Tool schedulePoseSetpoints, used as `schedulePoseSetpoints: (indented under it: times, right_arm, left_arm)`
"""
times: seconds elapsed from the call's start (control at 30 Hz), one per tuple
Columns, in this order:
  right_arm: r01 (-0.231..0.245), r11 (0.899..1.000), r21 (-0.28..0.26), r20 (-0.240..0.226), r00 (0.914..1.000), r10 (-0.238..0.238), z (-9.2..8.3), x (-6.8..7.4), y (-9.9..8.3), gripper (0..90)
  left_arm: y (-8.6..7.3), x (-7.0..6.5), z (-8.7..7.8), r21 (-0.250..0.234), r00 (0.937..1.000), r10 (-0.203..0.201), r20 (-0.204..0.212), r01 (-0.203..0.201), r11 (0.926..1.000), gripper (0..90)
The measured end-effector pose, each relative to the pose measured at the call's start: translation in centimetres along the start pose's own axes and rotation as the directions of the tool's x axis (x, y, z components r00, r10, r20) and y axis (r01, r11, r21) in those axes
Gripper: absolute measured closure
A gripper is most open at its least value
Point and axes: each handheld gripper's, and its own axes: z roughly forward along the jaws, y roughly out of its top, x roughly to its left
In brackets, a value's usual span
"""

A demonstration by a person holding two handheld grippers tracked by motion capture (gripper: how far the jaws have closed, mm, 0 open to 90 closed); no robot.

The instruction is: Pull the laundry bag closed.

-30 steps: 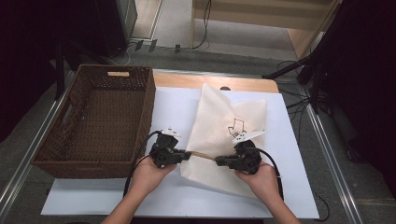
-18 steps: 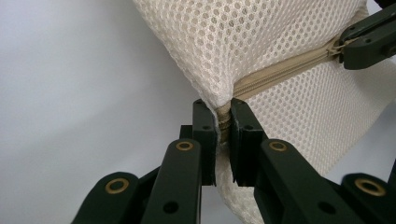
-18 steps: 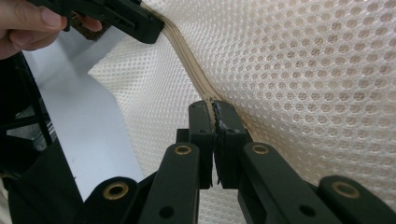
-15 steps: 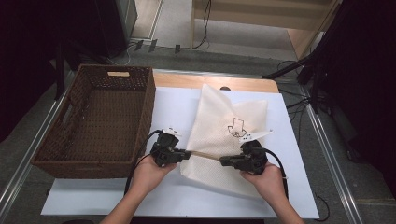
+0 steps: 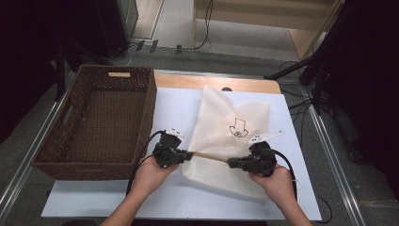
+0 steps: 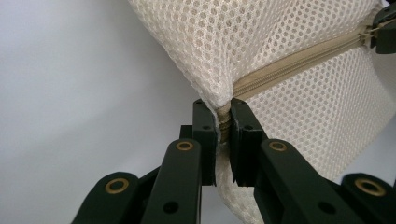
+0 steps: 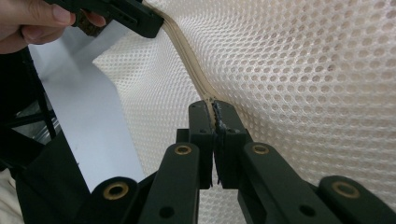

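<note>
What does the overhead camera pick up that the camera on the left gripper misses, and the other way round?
High view alone: the wicker basket, the black drawing printed on the mesh bag, and both hands. Left gripper view alone: the fine honeycomb weave, and the left gripper pinching the corner where the beige zipper ends. Both: the bag lying on the white table, and its zipper stretched between the two shut grippers.

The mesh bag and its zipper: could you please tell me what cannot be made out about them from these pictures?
- Zipper pull: in the right gripper view the shut right tool covers the spot it pinches on the zipper.
- Zipper end: in the left gripper view the left tool hides it.
- Bag contents: the mesh bag lies flat in the high view; its weave conceals the inside.
- Printed drawing: too small in the high view to identify.
</note>
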Motion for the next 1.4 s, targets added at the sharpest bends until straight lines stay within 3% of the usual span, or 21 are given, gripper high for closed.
schedulePoseSetpoints:
  times: [0.37,0.73,1.0,1.17,1.4]
  right_arm:
    - [-0.022,1.000,0.005,0.007,0.9997,0.022,-0.6,-1.0,-0.2,88.1]
    - [-0.039,0.999,-0.002,0.026,0.9989,0.039,-1.3,-0.9,-1.3,88.0]
    - [-0.060,0.998,-0.001,0.037,0.9975,0.060,-0.6,-1.0,-1.7,87.9]
    - [-0.071,0.997,-0.009,0.035,0.9969,0.071,-0.8,-1.1,-1.9,88.0]
    - [-0.060,0.998,0.000,0.035,0.9976,0.060,-0.7,-1.1,-1.8,88.0]
  left_arm:
    - [0.0,0.2,0.0,0.003,1.0000,-0.006,0.004,0.006,1.0000,82.8]
    - [0.2,-0.2,-0.2,0.012,0.9999,0.002,0.012,-0.002,0.9999,82.7]
    - [-0.3,-0.2,-0.3,0.003,0.9997,-0.021,0.013,0.021,0.9998,82.5]
    - [-0.4,-0.4,-0.3,0.005,0.9998,-0.015,0.016,0.015,0.9999,82.6]
    - [-0.3,-0.2,-0.2,0.009,0.9997,-0.017,0.018,0.017,0.9998,82.7]
